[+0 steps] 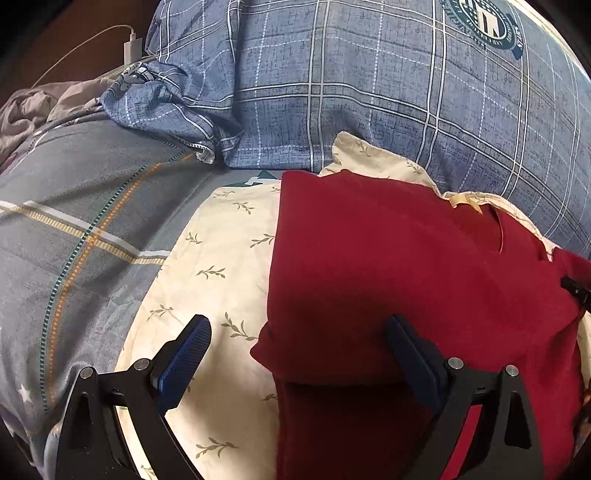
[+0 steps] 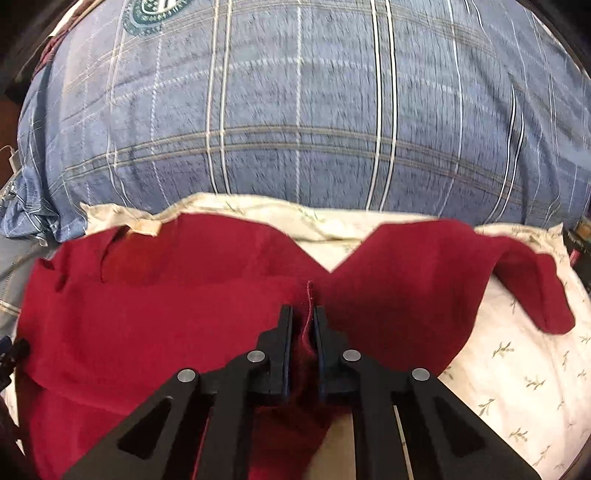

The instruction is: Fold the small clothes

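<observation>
Cream leaf-print pillow (image 1: 221,258) on grey plaid bedsheet (image 1: 92,206)

The blue plaid duvet (image 1: 369,85) carries a round green crest (image 1: 484,22) with ring lettering, too small and warped to read. Nothing else bears legible text.

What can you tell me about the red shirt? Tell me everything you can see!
The red shirt is dark red, soft-looking knit cloth. It lies partly folded on a cream leaf-print cloth on the bed, one sleeve spread out sideways. The right gripper pinches a raised fold of it; the left gripper is open around its folded edge.
</observation>
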The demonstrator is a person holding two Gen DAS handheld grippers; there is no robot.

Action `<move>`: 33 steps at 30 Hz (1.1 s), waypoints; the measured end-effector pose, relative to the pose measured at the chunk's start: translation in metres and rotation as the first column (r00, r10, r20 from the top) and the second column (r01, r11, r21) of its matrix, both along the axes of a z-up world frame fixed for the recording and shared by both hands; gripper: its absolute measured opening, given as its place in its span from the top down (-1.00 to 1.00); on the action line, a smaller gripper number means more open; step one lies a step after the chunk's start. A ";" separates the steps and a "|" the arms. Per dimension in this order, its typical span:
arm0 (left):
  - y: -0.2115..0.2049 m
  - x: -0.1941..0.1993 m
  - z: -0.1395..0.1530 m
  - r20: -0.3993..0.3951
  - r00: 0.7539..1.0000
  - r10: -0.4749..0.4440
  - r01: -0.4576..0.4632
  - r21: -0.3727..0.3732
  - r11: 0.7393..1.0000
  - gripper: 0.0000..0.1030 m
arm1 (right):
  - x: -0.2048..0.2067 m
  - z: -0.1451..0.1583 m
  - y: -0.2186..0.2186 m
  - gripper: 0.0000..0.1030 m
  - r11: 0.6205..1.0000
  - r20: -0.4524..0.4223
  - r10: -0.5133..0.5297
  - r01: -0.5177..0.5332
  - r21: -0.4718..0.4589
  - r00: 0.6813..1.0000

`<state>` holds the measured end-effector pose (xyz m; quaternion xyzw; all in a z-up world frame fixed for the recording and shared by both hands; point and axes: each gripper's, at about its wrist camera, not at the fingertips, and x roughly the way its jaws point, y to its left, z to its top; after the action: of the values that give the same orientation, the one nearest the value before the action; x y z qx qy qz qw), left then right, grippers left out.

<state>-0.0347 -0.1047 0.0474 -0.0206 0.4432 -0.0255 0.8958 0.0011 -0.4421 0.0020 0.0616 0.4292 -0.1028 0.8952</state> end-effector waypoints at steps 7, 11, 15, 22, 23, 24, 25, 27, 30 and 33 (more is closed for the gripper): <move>0.000 -0.001 0.000 -0.002 1.000 0.002 -0.002 0.011 1.000 -0.85 | -0.026 0.024 0.005 0.47 0.999 0.054 -0.009 0.007 0.038 0.998; -0.002 -0.004 0.004 0.017 1.000 0.001 -0.002 0.030 1.000 -0.85 | -0.047 0.038 0.022 0.29 0.997 0.116 0.055 -0.062 0.054 0.992; -0.001 -0.010 0.011 0.048 0.999 -0.006 0.005 0.023 1.000 -0.85 | -0.052 0.043 0.039 0.31 0.994 0.134 0.089 -0.096 0.047 0.987; 0.003 -0.012 0.012 0.049 0.999 0.003 -0.003 0.004 1.000 -0.85 | -0.061 0.064 0.037 0.26 0.999 0.197 0.046 -0.045 -0.008 0.979; 0.003 -0.012 0.013 0.051 0.999 0.001 -0.001 0.002 1.000 -0.85 | -0.061 0.065 0.038 0.26 0.999 0.200 0.050 -0.051 -0.002 0.978; 0.002 -0.012 0.013 0.054 0.999 -0.002 0.002 -0.001 1.000 -0.85 | -0.060 0.064 0.039 0.26 0.997 0.201 0.067 -0.070 0.011 0.977; 0.002 -0.013 0.014 0.060 0.998 -0.009 0.010 -0.006 1.000 -0.85 | -0.057 0.061 0.041 0.26 0.995 0.191 0.088 -0.095 0.025 0.978; 0.000 -0.013 0.014 0.064 0.998 -0.025 0.025 -0.012 1.000 -0.85 | -0.049 0.050 0.043 0.26 0.991 0.149 0.115 -0.124 0.049 0.982; -0.003 -0.012 0.010 0.052 0.997 -0.055 0.056 -0.009 0.998 -0.85 | -0.031 0.017 0.038 0.28 0.993 0.036 0.093 -0.095 0.073 0.995; -0.007 -0.007 0.002 0.016 0.997 -0.072 0.072 0.013 0.997 -0.85 | -0.031 0.005 0.025 0.27 0.985 0.019 0.071 -0.073 0.155 0.997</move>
<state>-0.0419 -0.1122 0.0498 0.0010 0.4365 -0.0553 0.8980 -0.0295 -0.4171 0.0073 0.1162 0.4319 -0.0360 0.8937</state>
